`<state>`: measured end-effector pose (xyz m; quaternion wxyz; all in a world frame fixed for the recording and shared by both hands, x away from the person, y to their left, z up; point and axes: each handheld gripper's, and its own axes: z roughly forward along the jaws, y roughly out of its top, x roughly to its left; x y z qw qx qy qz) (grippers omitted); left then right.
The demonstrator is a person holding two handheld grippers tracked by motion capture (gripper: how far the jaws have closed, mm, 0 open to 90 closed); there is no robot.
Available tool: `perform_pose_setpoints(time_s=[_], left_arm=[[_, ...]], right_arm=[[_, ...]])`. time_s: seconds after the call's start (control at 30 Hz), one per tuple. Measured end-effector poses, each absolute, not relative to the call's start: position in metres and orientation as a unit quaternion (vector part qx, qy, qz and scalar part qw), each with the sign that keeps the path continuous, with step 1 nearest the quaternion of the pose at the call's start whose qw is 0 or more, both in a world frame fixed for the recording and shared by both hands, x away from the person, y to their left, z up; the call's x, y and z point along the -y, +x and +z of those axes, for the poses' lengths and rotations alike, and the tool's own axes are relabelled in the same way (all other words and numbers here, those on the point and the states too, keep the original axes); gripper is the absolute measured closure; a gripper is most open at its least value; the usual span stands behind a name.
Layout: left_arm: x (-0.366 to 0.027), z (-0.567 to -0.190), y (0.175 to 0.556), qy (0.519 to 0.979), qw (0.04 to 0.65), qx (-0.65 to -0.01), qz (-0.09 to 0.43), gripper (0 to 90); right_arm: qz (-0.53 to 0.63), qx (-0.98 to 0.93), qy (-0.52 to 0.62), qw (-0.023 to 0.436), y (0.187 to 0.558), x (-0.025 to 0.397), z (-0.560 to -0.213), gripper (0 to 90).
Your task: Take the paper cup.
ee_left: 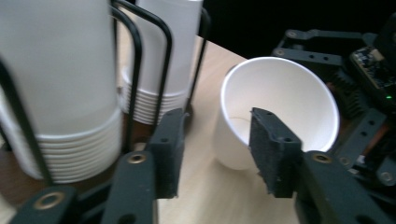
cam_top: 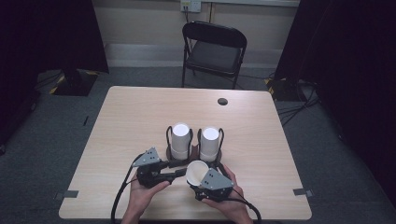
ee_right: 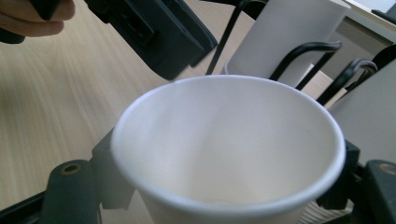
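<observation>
A single white paper cup (cam_top: 196, 171) is tipped on its side near the table's front edge, its mouth facing up and toward the person. My right gripper (cam_top: 201, 181) is shut on it. In the right gripper view the cup (ee_right: 229, 140) sits between the two jaws of the right gripper (ee_right: 226, 186), open end toward the camera. My left gripper (cam_top: 178, 174) points right at the cup from close by. In the left gripper view the left gripper (ee_left: 219, 156) is open, and the cup (ee_left: 285, 98) lies just beyond its right fingertip (ee_left: 271, 149).
Two stacks of upside-down white cups (cam_top: 180, 139) (cam_top: 209, 141) stand in black wire holders (cam_top: 168, 135) just behind both grippers. The wooden table (cam_top: 135, 116) has a round cable hole (cam_top: 222, 101) at the back. A black folding chair (cam_top: 213, 51) stands beyond the table.
</observation>
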<state>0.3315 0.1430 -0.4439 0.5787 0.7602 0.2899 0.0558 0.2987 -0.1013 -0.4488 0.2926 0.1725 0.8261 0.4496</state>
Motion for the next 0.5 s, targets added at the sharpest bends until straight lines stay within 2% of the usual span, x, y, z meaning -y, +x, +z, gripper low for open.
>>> perform_pose_setpoints(time_s=[0.1,0.23,0.5], left_arm=[[-0.148,-0.446,0.332,0.744,0.590,-0.307,0.055,47.5],[-0.152,-0.450,0.330,0.741,0.584,-0.321,0.080,40.5],[-0.159,-0.457,0.326,0.741,0.574,-0.325,0.125,33.6]], right_arm=[[0.455,-0.823,0.184,0.287,0.300,0.105,-0.450,24.3],[0.465,-0.816,0.198,0.281,0.302,0.112,-0.450,24.3],[0.503,-0.790,0.232,0.263,0.306,0.129,-0.448,24.7]])
